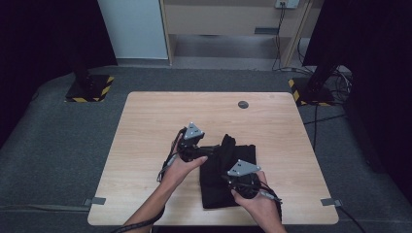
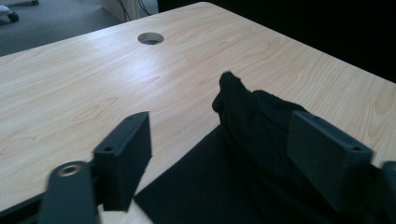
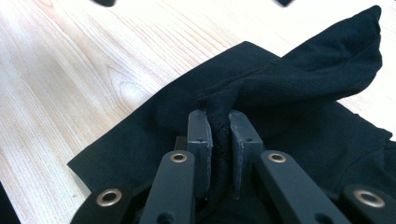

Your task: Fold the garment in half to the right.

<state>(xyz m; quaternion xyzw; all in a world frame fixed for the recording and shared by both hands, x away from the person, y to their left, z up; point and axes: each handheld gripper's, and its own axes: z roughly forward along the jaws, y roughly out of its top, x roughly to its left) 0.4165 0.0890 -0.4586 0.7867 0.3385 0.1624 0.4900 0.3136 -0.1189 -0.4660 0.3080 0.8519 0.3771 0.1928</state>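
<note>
Left gripper (image 2: 219, 154) jaws wide, empty; right gripper (image 3: 219, 135) pinches a ridge of the folded black knit cloth (image 1: 228, 170) on the light wooden table (image 1: 145, 121): single-handed pull may undo the fold.

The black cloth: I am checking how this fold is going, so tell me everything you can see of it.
The black cloth is a dark knit fabric with a stitched hem, folded into a rough rectangle lying flat on the wooden table, near its front edge. One ridge of it is lifted off the flat part, ending in a raised, pointed peak. The right gripper is shut on a pinch of that ridge. The left gripper stands open around the peak, its pads off the fabric.
</note>
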